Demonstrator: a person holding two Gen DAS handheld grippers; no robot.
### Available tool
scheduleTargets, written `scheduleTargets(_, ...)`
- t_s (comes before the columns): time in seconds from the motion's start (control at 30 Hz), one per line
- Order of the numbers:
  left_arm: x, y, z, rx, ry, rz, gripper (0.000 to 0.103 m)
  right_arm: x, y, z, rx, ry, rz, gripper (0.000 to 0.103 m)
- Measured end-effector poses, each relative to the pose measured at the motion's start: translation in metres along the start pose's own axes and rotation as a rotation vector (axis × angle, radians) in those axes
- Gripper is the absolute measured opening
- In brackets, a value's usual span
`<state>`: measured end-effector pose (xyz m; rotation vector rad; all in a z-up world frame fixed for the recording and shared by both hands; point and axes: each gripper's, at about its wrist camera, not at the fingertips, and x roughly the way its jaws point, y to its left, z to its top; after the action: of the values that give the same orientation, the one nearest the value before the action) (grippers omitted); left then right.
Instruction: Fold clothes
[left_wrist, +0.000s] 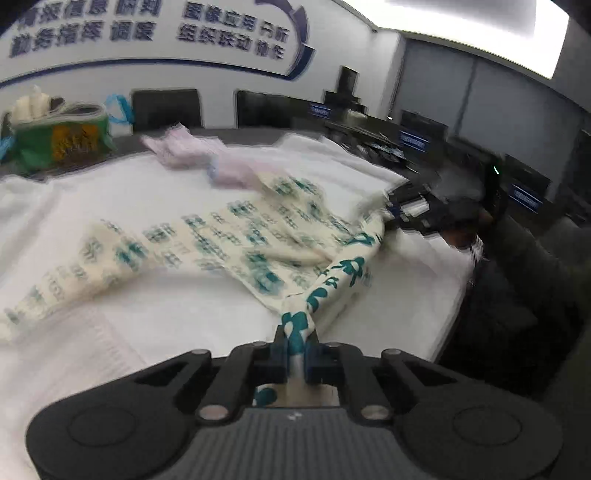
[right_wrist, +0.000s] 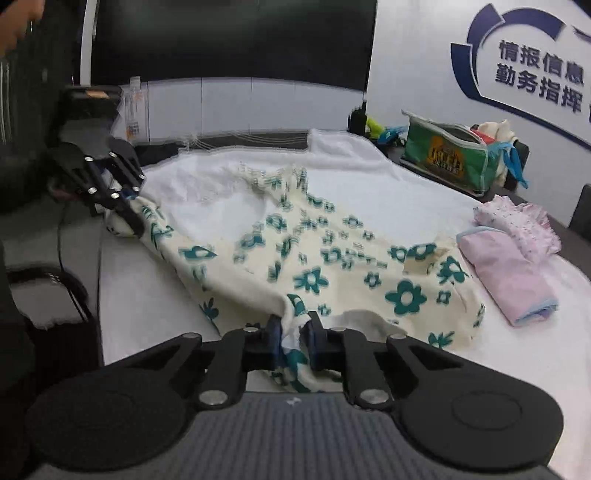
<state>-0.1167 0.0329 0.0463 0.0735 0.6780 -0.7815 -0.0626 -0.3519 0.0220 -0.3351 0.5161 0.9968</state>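
A cream garment (left_wrist: 229, 236) printed with teal flowers lies spread on the white cloth-covered table (left_wrist: 147, 325). My left gripper (left_wrist: 295, 332) is shut on a twisted corner of it, lifted slightly off the table. In the right wrist view the same garment (right_wrist: 332, 258) stretches across the table cover (right_wrist: 406, 192), and my right gripper (right_wrist: 293, 325) is shut on a bunched edge near me. Each gripper shows in the other's view: the right gripper (left_wrist: 391, 214) at the garment's far corner, the left gripper (right_wrist: 127, 210) at the table's left edge, fabric hanging from it.
Folded pink clothes (right_wrist: 506, 273) and a frilly pink piece (right_wrist: 517, 221) lie beside the garment. A green zip bag (right_wrist: 447, 158) with clothes stands at the far corner. A bottle (right_wrist: 135, 107) stands behind. Dark chairs (left_wrist: 166, 109) and desks line the room beyond the table.
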Motion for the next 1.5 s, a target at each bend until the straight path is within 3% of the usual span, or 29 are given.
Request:
scheduleTargets(0.07, 0.017, 0.02, 0.018, -0.036, 0.038, 0.055, 0.024, 0.011, -0.018, 0.004, 0.068, -0.003, -0.043, 0.014)
scheduleTargets(0.13, 0.025, 0.032, 0.024, -0.081, 0.062, 0.171, 0.043, 0.028, -0.03, 0.008, 0.125, 0.04, -0.111, 0.023)
scheduleTargets(0.17, 0.029, 0.038, 0.027, -0.103, 0.074, 0.229, 0.043, 0.033, -0.031, 0.009, 0.127, 0.066, -0.132, 0.035)
scheduleTargets(0.2, 0.02, 0.038, 0.023, -0.106, 0.043, 0.223, 0.044, 0.032, -0.029, 0.01, 0.113, 0.079, -0.16, 0.045)
scheduleTargets(0.3, -0.013, 0.037, 0.009, -0.108, -0.05, 0.236, 0.049, 0.008, -0.018, 0.008, 0.053, 0.029, -0.25, 0.059)
scheduleTargets(0.37, -0.038, 0.031, -0.004, -0.101, -0.112, 0.283, 0.053, -0.01, -0.009, 0.006, 0.019, -0.008, -0.295, 0.06)
scheduleTargets(0.4, -0.039, 0.023, -0.009, -0.055, -0.118, 0.263, 0.054, -0.014, -0.003, 0.006, 0.003, -0.017, -0.283, 0.06)
scheduleTargets(0.53, -0.04, -0.011, -0.03, 0.125, -0.141, 0.186, 0.081, -0.015, 0.031, 0.003, -0.122, -0.004, -0.196, 0.06)
scheduleTargets(0.57, -0.041, -0.019, -0.036, 0.17, -0.147, 0.167, 0.081, -0.01, 0.039, 0.001, -0.165, 0.016, -0.183, 0.06)
scheduleTargets(0.67, -0.015, -0.022, -0.046, 0.246, -0.058, 0.284, 0.081, 0.011, 0.043, -0.005, -0.207, 0.064, -0.186, 0.06)
scheduleTargets(0.73, -0.005, -0.015, -0.054, 0.241, -0.016, 0.328, 0.08, 0.024, 0.04, -0.01, -0.198, 0.093, -0.187, 0.06)
scheduleTargets(0.8, -0.005, -0.01, -0.066, 0.23, 0.004, 0.344, 0.08, 0.033, 0.041, -0.016, -0.211, 0.115, -0.191, 0.059)
scheduleTargets(0.87, -0.01, -0.003, -0.073, 0.203, -0.003, 0.307, 0.079, 0.035, 0.038, -0.018, -0.189, 0.099, -0.182, 0.058)
scheduleTargets(0.9, -0.013, 0.0, -0.077, 0.189, -0.007, 0.288, 0.076, 0.036, 0.033, -0.017, -0.148, 0.1, -0.17, 0.048)
scheduleTargets(0.97, -0.025, 0.011, -0.079, 0.127, -0.003, 0.209, 0.035, 0.037, 0.022, -0.016, -0.053, 0.103, -0.155, 0.021)
scheduleTargets(1.0, -0.028, 0.017, -0.074, 0.119, -0.004, 0.212, 0.02, 0.037, 0.018, -0.016, -0.03, 0.104, -0.162, 0.013)
scheduleTargets(1.03, -0.03, 0.022, -0.07, 0.108, 0.01, 0.208, 0.011, 0.036, 0.018, -0.015, -0.025, 0.104, -0.168, 0.012)
scheduleTargets(1.13, -0.044, 0.032, -0.062, 0.071, 0.002, 0.123, 0.01, 0.031, 0.031, -0.01, -0.049, 0.124, -0.175, 0.01)
scheduleTargets(1.3, -0.054, 0.04, -0.065, 0.02, 0.011, -0.02, 0.009, -0.012, 0.062, -0.006, -0.03, 0.136, -0.162, 0.009)
scheduleTargets(1.37, -0.051, 0.043, -0.07, -0.006, 0.023, -0.062, 0.014, -0.026, 0.072, -0.01, 0.002, 0.16, -0.142, 0.009)
scheduleTargets(1.43, -0.043, 0.049, -0.077, -0.05, 0.04, -0.035, 0.021, -0.027, 0.082, -0.017, 0.004, 0.185, -0.146, 0.011)
scheduleTargets(1.5, -0.051, 0.056, -0.079, -0.114, 0.007, -0.064, 0.025, -0.026, 0.09, -0.021, -0.003, 0.201, -0.156, 0.016)
